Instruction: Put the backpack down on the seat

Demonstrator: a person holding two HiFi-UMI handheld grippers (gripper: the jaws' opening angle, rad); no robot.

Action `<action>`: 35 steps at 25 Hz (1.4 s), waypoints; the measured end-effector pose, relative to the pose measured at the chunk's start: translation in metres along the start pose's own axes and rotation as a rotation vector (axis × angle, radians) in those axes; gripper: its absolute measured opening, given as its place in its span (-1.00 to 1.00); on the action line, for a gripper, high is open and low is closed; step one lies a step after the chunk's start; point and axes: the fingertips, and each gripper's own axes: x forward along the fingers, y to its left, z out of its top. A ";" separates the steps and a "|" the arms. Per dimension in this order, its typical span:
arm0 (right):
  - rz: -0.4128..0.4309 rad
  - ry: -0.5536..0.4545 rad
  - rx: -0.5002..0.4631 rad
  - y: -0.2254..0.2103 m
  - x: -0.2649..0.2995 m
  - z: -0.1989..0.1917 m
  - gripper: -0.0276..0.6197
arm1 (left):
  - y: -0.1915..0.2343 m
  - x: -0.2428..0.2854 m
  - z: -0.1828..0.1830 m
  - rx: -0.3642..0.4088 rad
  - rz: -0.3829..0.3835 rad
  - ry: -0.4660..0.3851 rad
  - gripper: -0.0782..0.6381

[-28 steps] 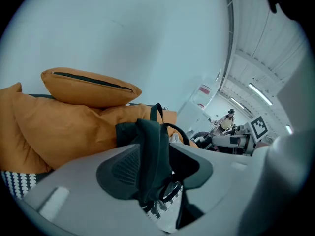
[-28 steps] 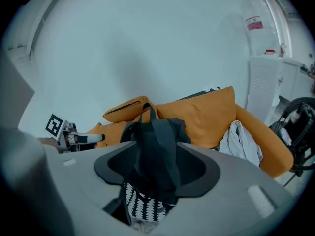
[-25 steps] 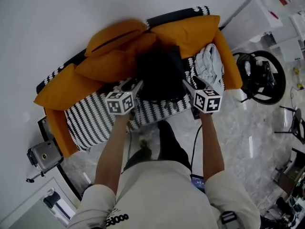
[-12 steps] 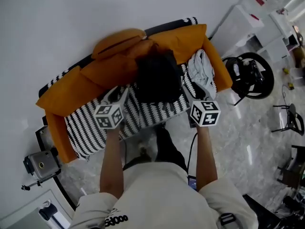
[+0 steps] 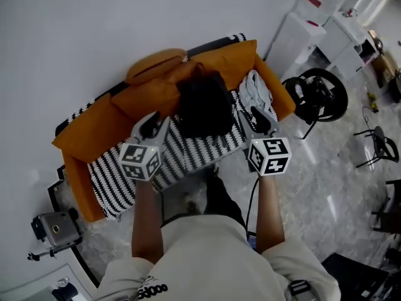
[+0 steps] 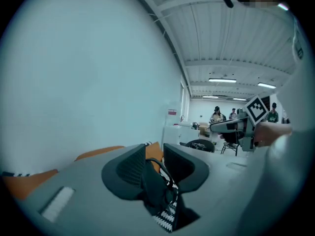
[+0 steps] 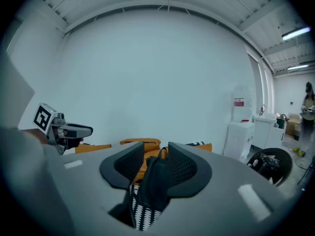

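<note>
The black backpack [image 5: 203,105] rests on the striped seat [image 5: 188,152] of an orange sofa and leans on the back cushions. My left gripper [image 5: 152,125] hangs over the seat's front, left of the backpack and clear of it. My right gripper [image 5: 258,119] hangs to the backpack's right, also clear. Both sets of jaws have just been closing with nothing between them, and a gap still shows. In the left gripper view the backpack [image 6: 155,191] shows beyond the jaws [image 6: 155,163], and likewise the backpack [image 7: 155,181] in the right gripper view [image 7: 156,166].
A pale grey cloth [image 5: 254,93] lies on the seat's right end. A black wheel-shaped device [image 5: 315,96] and white cabinets [image 5: 294,36] stand right of the sofa. A camera on a tripod [image 5: 55,227] is at the lower left. The wall runs behind the sofa.
Both grippers have lifted and drawn back from the backpack, which stays on the seat. The view has risen with them.
</note>
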 end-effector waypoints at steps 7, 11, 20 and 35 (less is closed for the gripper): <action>-0.019 -0.075 -0.019 0.029 -0.063 0.027 -0.58 | -0.057 -0.042 0.052 0.118 -0.073 -0.108 -0.50; -0.007 -0.120 -0.071 0.044 -0.092 0.047 -0.76 | -0.089 -0.058 0.078 0.149 -0.115 -0.157 -0.62; -0.006 -0.224 -0.125 0.058 -0.142 0.087 -0.91 | -0.131 -0.085 0.111 0.226 -0.130 -0.189 -0.75; -0.001 -0.225 -0.249 0.085 -0.183 0.095 -0.91 | -0.160 -0.128 0.132 0.307 -0.109 -0.241 -0.75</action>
